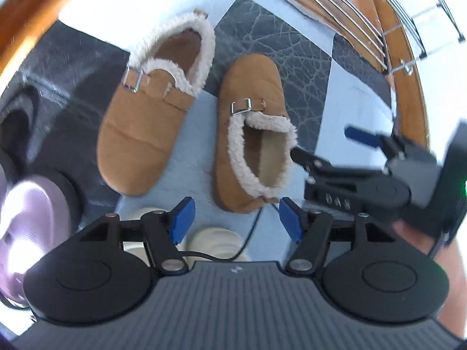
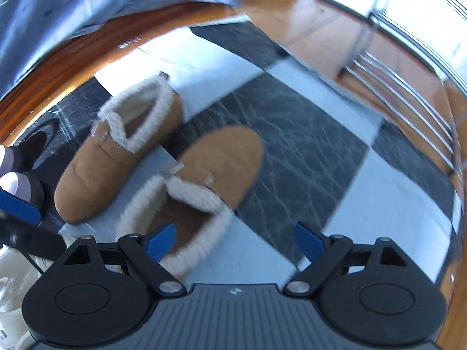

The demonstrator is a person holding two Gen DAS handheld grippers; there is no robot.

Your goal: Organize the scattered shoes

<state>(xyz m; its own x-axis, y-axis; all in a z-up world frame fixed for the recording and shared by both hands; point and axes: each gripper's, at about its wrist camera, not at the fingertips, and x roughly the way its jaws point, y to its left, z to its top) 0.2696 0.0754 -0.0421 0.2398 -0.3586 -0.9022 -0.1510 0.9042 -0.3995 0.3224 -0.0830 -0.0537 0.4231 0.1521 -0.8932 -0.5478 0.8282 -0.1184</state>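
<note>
The nearer slipper (image 2: 186,192) is found just ahead of the right hand-held gripper (image 2: 235,242), heel nearest, toe away; both hand-held grippers are open, empty.

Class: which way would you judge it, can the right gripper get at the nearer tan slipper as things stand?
Probably yes. The right gripper is open with nothing between its fingers, and the nearer tan slipper lies just ahead of it on the checkered floor, with nothing covering it.
</note>
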